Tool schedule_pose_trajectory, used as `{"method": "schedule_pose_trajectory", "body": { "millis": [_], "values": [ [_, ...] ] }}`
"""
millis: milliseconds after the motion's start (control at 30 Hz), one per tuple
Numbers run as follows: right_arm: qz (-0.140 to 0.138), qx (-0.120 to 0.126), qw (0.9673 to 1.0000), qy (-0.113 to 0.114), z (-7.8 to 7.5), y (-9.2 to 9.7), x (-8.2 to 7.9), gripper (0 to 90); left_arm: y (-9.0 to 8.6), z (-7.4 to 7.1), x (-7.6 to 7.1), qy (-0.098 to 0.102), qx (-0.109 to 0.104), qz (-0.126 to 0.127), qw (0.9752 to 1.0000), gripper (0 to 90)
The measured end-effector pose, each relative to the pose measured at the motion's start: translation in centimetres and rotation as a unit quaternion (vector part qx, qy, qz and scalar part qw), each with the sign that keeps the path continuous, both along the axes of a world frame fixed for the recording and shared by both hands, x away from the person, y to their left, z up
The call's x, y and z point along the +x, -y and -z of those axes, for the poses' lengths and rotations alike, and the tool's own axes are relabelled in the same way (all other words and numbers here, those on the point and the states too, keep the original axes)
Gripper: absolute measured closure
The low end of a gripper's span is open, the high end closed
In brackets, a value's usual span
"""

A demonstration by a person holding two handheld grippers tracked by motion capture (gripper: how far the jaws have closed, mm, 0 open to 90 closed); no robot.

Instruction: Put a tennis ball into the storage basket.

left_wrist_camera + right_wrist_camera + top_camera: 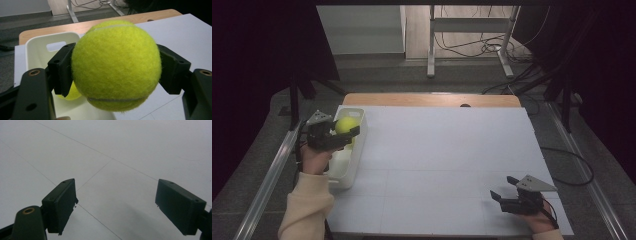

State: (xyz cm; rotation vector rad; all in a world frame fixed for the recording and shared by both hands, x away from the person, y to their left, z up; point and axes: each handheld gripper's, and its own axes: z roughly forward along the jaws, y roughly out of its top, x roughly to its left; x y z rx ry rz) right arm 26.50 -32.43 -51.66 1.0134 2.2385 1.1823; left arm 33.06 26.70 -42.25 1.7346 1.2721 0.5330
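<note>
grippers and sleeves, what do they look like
Both are black. Each claw, left and right, has two blocky flat pads, brass-ringed holes behind them, and a grey three-cornered plate on top. The sleeve is cream.

Flat white sheet-covered desk (437,165) with thin seam lines, light wooden edge (432,99) showing along the far side. Beyond, grey floor (377,75) with a white metal frame stand (469,30) and tangled black cables (492,47). Silver metal rails (267,180) running along both sides of the desk. Dark curtains (257,45) to left and right. Second yellow-green ball (71,93) partly hidden low down.
</note>
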Motion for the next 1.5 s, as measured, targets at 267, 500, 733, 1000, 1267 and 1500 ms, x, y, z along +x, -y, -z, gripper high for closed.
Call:
{"method": "schedule_pose_trajectory", "body": {
  "millis": [267,500,733,1000,1267,1500],
  "values": [
    [0.0,0.0,1.0,0.0,0.0,0.0,0.0,17.7,-0.9,0.3,-0.2,-0.008,0.002,-0.012,0.9999,25.8],
    [0.001,-0.001,1.0,0.0,0.0,0.0,0.0,17.7,-1.3,0.6,-0.2,-0.013,0.005,-0.018,0.9998,25.8],
    [0.0,-0.001,1.0,0.0,0.0,0.0,0.0,17.7,-1.6,0.9,0.0,-0.019,0.01,-0.025,0.9995,25.9],
    [0.0,-0.001,1.0,0.0,0.0,0.0,0.0,17.7,-1.9,1.4,0.2,-0.031,0.017,-0.03,0.999,25.8],
    [0.0,-0.002,1.0,0.0,0.0,0.0,0.0,17.7,-2.1,2.1,0.6,-0.048,0.023,-0.031,0.9981,25.8],
    [0.0,-0.002,1.0,0.0,0.0,0.0,0.0,17.7,-2.0,2.8,1.0,-0.069,0.04,-0.03,0.9963,25.8]
  ]
}}
